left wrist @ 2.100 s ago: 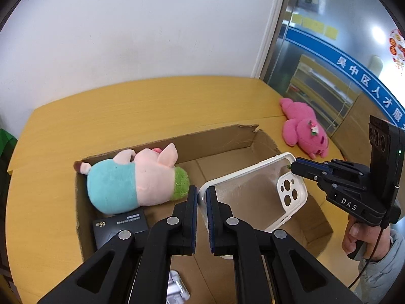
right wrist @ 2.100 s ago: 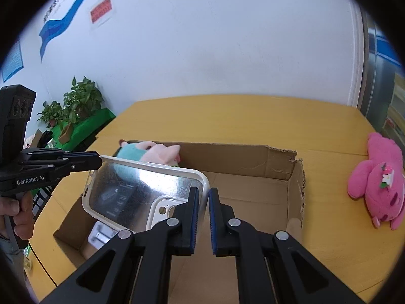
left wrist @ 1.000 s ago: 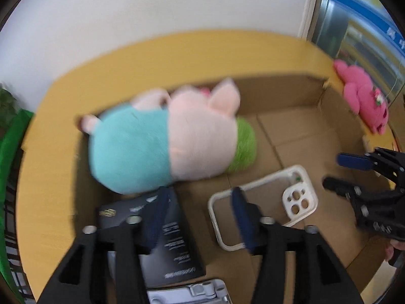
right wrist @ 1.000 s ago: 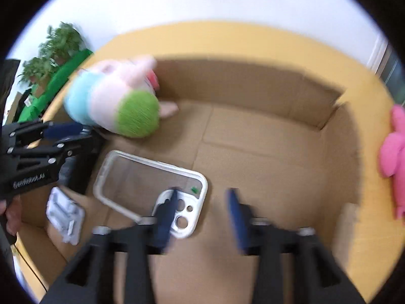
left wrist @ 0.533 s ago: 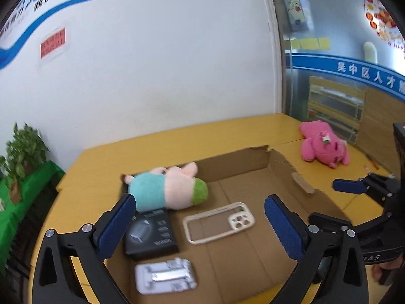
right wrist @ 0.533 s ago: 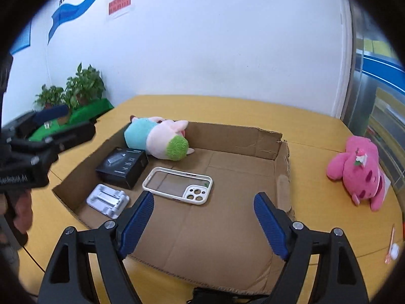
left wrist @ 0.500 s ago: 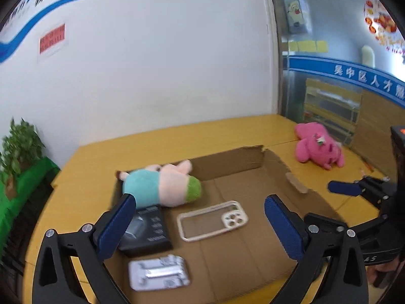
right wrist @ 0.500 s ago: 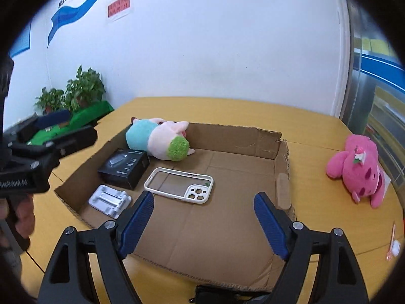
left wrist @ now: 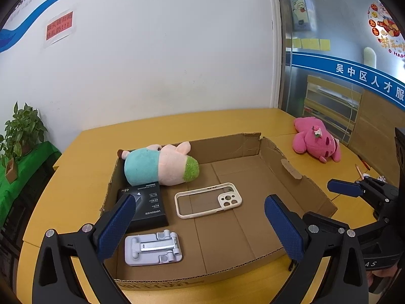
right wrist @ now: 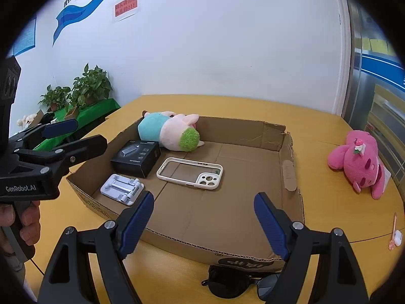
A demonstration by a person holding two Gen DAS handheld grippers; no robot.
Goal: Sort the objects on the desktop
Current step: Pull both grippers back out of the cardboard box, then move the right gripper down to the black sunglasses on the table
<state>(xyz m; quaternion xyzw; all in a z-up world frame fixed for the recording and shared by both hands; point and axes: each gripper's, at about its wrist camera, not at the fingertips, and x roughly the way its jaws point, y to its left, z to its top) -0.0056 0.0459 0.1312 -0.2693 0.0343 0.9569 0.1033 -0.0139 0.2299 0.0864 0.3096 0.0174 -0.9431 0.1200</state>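
We see a yellow wooden table (right wrist: pixel 253 106) bearing a shallow cardboard box (right wrist: pixel 286 174) straight ahead of both tongs. A pink plush toy (right wrist: pixel 359 157) lies on the table to the right of them, apart from the box. Black sunglasses (right wrist: pixel 238 283) lie just under the right tongs, against the box's near wall.

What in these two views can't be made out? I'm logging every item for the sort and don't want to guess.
- Sunglasses: right wrist view only, partly behind the right gripper and the cardboard box front wall.
- Small items by the table edge: too small to identify.
- Black box: in the left wrist view a left gripper finger covers one corner; the small print is unreadable.
- Pig plush: face turned away in both views.
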